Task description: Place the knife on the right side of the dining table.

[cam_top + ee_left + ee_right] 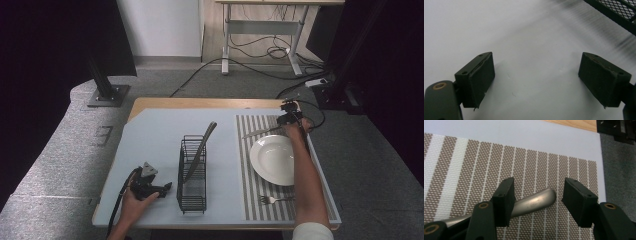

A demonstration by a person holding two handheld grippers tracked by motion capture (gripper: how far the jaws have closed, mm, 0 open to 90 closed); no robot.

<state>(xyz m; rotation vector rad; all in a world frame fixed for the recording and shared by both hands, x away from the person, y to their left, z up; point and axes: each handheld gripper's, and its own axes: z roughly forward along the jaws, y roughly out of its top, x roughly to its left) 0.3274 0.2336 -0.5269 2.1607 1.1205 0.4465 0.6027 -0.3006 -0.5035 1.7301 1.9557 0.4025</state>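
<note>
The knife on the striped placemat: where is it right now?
In the high view the knife lies at the far end of the placemat, beyond the plate; its handle end sits between the right gripper's open jaws.

- The knife [534, 202] handle between the right gripper's [537, 200] jaws was smooth brushed metal with a dull sheen.
- The placemat [474, 170] under those jaws was woven cloth, coarse and matt.
- The jaw pads [505, 197] looked like matt black rubber or plastic.
- The plate [272, 160] near that gripper was glossy white.
- The rack [624, 12] beyond the left gripper [536, 75] was black wire mesh.
- The table sheet [524, 37] under it was smooth and matt.
</note>
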